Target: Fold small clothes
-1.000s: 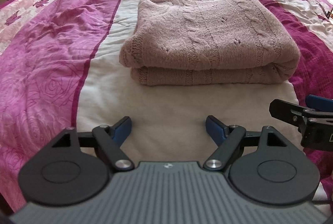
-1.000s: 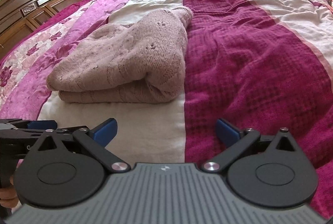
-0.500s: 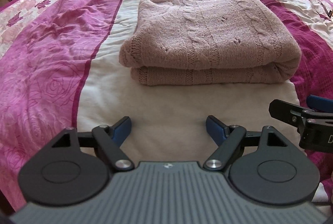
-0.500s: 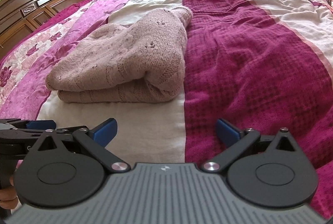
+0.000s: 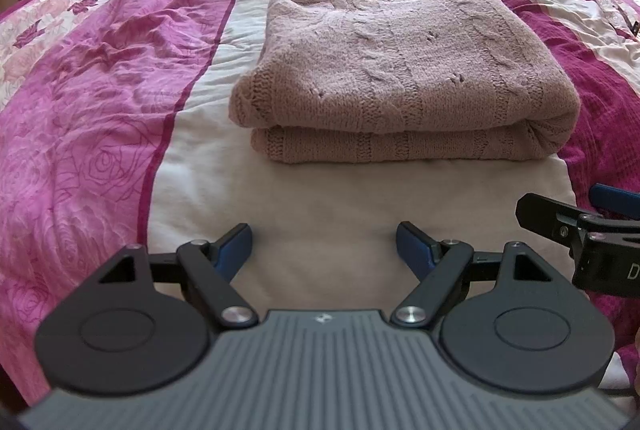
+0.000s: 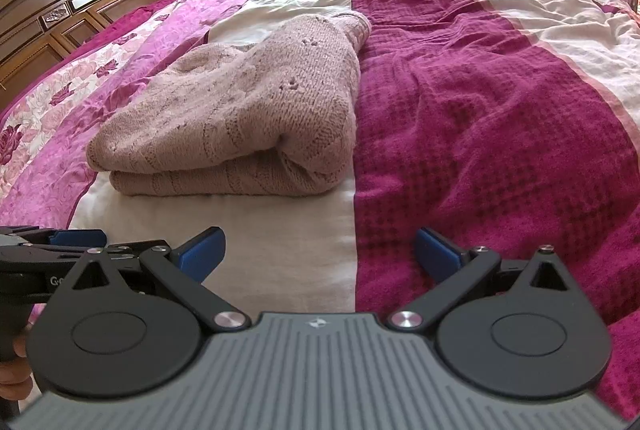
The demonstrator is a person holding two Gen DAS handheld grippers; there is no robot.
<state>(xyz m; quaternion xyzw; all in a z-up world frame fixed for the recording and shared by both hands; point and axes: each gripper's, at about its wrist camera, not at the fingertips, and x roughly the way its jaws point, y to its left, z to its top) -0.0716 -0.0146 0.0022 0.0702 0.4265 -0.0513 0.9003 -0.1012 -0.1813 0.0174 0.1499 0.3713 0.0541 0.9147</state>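
Sweater: I see the pink knitted sweater (image 5: 404,78) lying folded in a thick double layer on the cream stripe of the bedspread (image 5: 100,102), its right side reaching the edge of the dark magenta stripe. It sits well in from the near edge of the bed, with bare cream cloth between it and both tools.

Why it lies so: I judge the fold finished. The layers are stacked squarely, the closed, rounded fold is at the right end, and nothing holds it, so it looks set down to rest.

Left gripper: my left gripper (image 5: 324,244) is spread wide with nothing between its blue pads, hanging low over the cream stripe near the bed's near edge and pointing straight at the sweater's front.

Right gripper: my right gripper (image 6: 318,250) is likewise parted and empty, over the seam where the cream meets the magenta, with the sweater ahead and to its left.

Pose: both tools are level, side by side and close together; each shows in the other's view, and part of a hand (image 6: 14,378) shows on the left tool's handle.

Next, as I judge: either leave the pile or pick up another garment; none shows on the bed.

Background: a wooden headboard (image 6: 80,6) stands beyond the far left edge.
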